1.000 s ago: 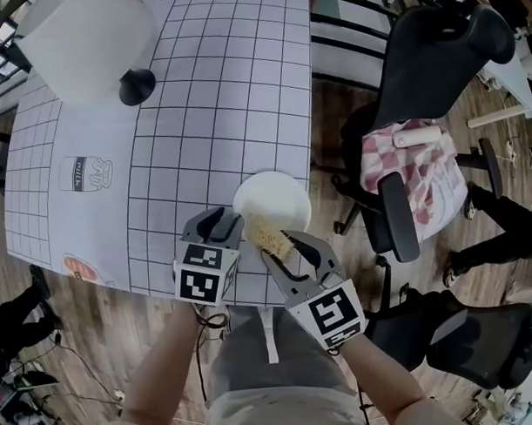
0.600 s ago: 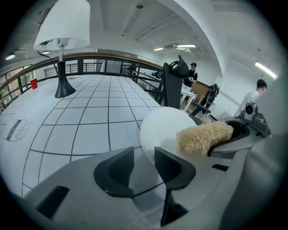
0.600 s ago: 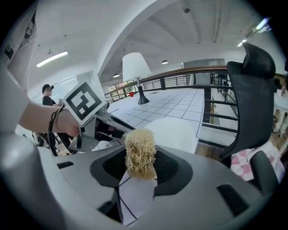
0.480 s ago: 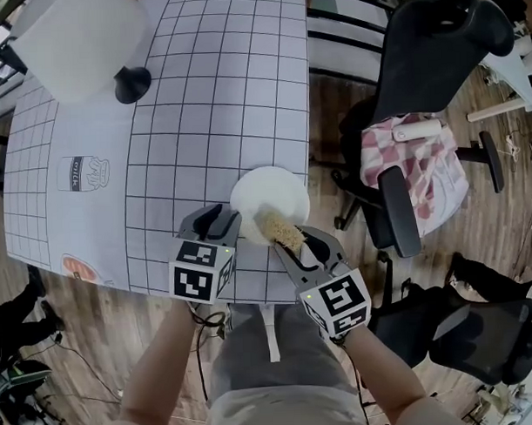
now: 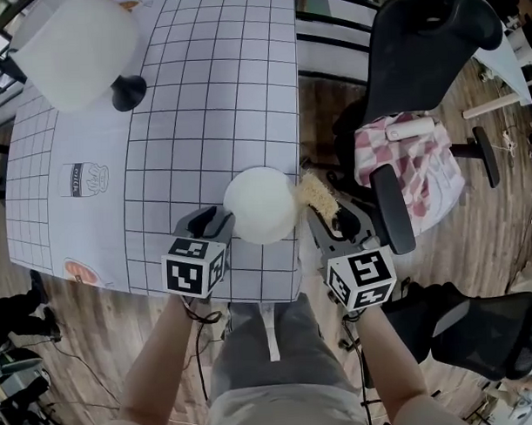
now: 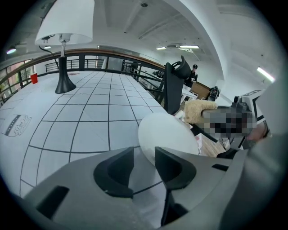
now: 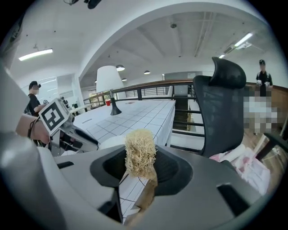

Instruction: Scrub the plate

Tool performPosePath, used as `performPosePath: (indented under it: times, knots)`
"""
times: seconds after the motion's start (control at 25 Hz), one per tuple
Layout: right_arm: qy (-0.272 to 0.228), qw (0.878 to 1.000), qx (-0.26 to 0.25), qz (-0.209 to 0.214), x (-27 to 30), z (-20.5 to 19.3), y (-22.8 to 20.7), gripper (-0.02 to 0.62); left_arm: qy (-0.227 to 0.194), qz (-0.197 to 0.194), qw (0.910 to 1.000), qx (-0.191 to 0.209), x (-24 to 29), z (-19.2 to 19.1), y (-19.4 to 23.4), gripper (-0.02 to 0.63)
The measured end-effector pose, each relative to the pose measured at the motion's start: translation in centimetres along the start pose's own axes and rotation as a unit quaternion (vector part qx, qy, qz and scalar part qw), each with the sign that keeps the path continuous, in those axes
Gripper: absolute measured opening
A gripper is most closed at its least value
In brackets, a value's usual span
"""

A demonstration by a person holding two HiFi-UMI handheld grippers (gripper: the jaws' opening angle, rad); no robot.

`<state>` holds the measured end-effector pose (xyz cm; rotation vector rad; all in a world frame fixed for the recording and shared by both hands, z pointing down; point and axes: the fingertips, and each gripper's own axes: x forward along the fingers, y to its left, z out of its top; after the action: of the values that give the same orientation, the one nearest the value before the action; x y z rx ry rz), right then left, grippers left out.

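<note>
A round white plate is held over the table's near edge, with my left gripper shut on its left rim. In the left gripper view the plate stands tilted up between the shut jaws of that gripper. My right gripper is shut on a straw-coloured fibre scrubber, which hangs just right of the plate, past the table edge, and I cannot tell if they touch. In the right gripper view the scrubber sticks up from the gripper, with the plate low on the left.
A white-shaded lamp with a black base stands at the far left of the checked tablecloth. A black office chair carrying a checked cloth is close on the right. People stand in the background.
My right gripper has carried the scrubber rightward off the plate's face to beyond the table edge. The plate and left gripper have shifted slightly left.
</note>
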<state>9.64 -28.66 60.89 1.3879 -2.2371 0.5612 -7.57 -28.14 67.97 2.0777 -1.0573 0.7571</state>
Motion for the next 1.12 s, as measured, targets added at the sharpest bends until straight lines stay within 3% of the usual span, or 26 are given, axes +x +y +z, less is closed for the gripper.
performPosePath:
  times: [0.12, 0.24, 0.36, 0.48, 0.72, 0.92, 1.12]
  knots:
    - [-0.018, 1.0, 0.01, -0.008, -1.2, 2.0, -0.7, 0.154, -0.007, -0.019, 0.9993, -0.03, -1.2, 1.2, -0.4, 0.152]
    - [-0.038, 0.999, 0.01, -0.01, -3.1, 4.2, -0.9, 0.153, -0.024, -0.014, 0.9989, -0.038, -3.5, 3.6, -0.2, 0.152]
    - [-0.062, 0.998, 0.006, -0.012, -5.4, 6.8, -0.9, 0.153, -0.061, -0.017, 0.9977, -0.024, -6.6, 6.6, -1.2, 0.15]
    - [-0.09, 0.996, 0.005, -0.01, -8.1, 9.7, -0.4, 0.155, -0.11, -0.033, 0.9933, -0.014, -10.1, 9.8, -3.0, 0.085]
    - [-0.159, 0.987, -0.026, -0.009, -13.8, 16.4, 1.4, 0.153, -0.19, -0.034, 0.9808, 0.027, -18.2, 15.5, -6.6, 0.078]
    - [-0.222, 0.973, -0.057, 0.0, -19.2, 22.0, 4.1, 0.153, -0.257, -0.023, 0.9608, 0.101, -26.0, 19.2, -10.3, 0.071]
    - [-0.281, 0.956, -0.084, 0.015, -24.7, 26.5, 7.4, 0.155, -0.331, 0.002, 0.9276, 0.174, -33.5, 22.0, -14.2, 0.071]
